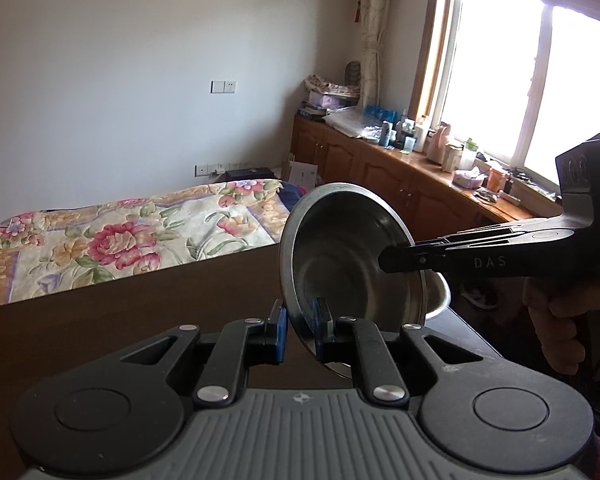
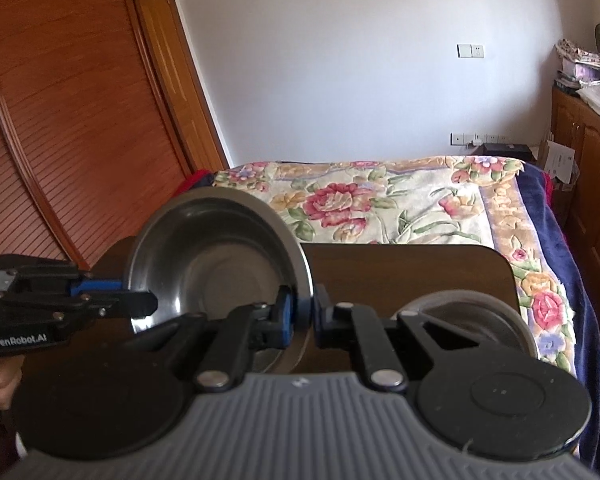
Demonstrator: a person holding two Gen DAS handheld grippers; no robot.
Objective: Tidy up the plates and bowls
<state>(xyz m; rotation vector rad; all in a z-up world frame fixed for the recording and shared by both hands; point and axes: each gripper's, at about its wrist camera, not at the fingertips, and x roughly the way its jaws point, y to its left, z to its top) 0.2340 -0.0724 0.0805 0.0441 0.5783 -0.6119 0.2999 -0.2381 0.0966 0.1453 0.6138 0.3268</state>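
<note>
Now both tools, left (image 1: 300, 322) and right (image 2: 302, 318), level, pinching the tilted steel bowl's (image 2: 216, 264) rim.

Silver steel bowl (image 1: 340, 248), dark inside. Black grippers, blue pads (image 2: 286, 316). Dark brown table (image 2: 420, 272). Bedspread (image 2: 380, 200): cream, red-pink floral. Reddish-brown wardrobe (image 2: 68, 120).

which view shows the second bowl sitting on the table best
The right wrist view: the second bowl sits upright on the dark table, its rim and inside mostly visible beside the right gripper. The left wrist view shows only a sliver of it behind the held bowl.
</note>
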